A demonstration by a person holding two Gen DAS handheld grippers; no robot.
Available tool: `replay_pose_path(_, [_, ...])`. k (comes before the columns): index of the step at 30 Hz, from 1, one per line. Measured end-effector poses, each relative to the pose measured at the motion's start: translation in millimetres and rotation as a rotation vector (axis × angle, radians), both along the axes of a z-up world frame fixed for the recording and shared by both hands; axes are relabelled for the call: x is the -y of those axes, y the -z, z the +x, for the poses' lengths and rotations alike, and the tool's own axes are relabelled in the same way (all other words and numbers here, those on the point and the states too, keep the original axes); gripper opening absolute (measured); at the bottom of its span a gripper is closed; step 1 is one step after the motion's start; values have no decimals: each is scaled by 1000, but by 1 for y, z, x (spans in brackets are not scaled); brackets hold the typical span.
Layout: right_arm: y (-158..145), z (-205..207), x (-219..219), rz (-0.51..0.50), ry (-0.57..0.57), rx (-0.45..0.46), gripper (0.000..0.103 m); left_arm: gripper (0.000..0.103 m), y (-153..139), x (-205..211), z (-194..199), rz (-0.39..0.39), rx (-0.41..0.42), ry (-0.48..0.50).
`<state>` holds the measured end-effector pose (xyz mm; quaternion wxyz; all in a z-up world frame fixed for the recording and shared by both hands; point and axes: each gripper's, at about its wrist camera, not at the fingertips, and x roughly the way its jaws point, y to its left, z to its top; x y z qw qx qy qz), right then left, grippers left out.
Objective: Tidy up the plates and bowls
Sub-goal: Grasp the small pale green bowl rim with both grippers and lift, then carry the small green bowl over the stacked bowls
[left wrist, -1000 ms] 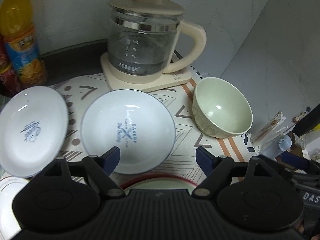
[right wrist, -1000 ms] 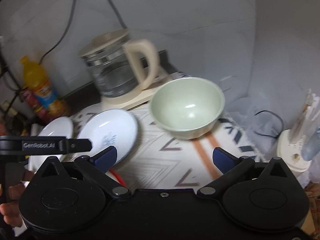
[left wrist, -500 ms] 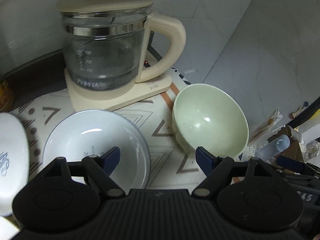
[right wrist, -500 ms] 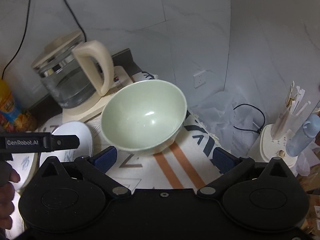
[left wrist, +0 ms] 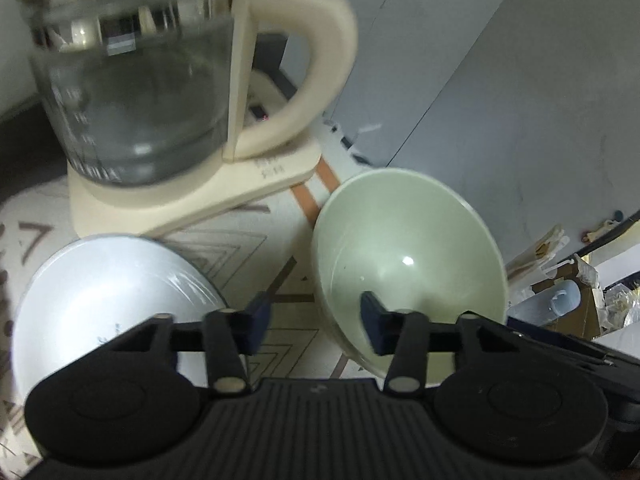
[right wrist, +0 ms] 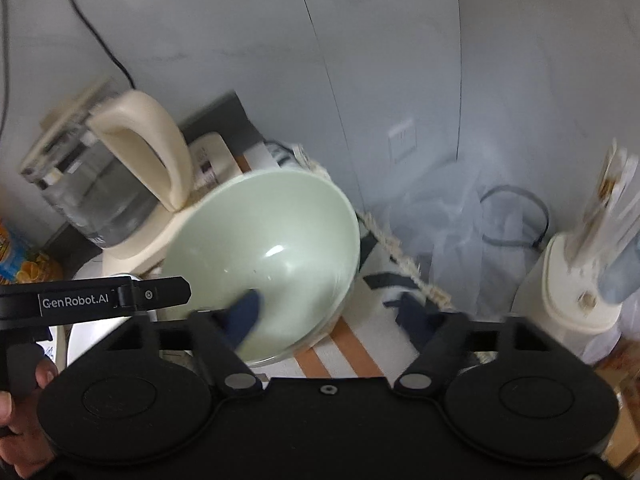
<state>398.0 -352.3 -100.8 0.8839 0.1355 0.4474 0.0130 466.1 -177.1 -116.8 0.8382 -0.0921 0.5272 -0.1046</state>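
A pale green bowl (left wrist: 408,240) stands on the patterned mat (left wrist: 256,248), to the right of a white plate (left wrist: 104,288). My left gripper (left wrist: 315,314) straddles the bowl's left rim, one finger inside and one outside. Its jaws are closing, and the pads stand clear of the rim. In the right wrist view the same bowl (right wrist: 272,232) has its right rim between the fingers of my right gripper (right wrist: 330,314). Those jaws are closing too, with a gap at each pad. The left gripper's body (right wrist: 100,300) and the hand (right wrist: 20,384) holding it show at the left.
A glass kettle (left wrist: 136,92) on a cream base stands just behind the plate and bowl. The wall is close behind. An orange drink bottle (right wrist: 16,256) is at far left. Right of the mat are a plastic bag (right wrist: 460,240) and a white holder with straws (right wrist: 580,292).
Both grippers have come forward and down onto the green bowl. Their wide-open jaws have narrowed, and each pair now has one side of the bowl's rim between it.
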Motion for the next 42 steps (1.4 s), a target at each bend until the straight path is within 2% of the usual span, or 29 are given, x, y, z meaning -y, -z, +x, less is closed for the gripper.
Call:
replay_pose_path(5, [24, 14, 4, 61, 13, -62, 25, 16, 14, 6, 6, -48, -50, 2])
replay_pose_path(9, [24, 14, 3, 70, 22, -62, 24, 15, 11, 14, 4, -10, -41, 4])
replay_pose_path(13, [14, 10, 1, 35, 6, -33, 24, 15, 1, 14, -4, -14, -20, 3])
replay_pose_path(42, [-48, -54, -24, 5, -127, 89, 23, 15, -68, -19, -91, -8, 97, -94])
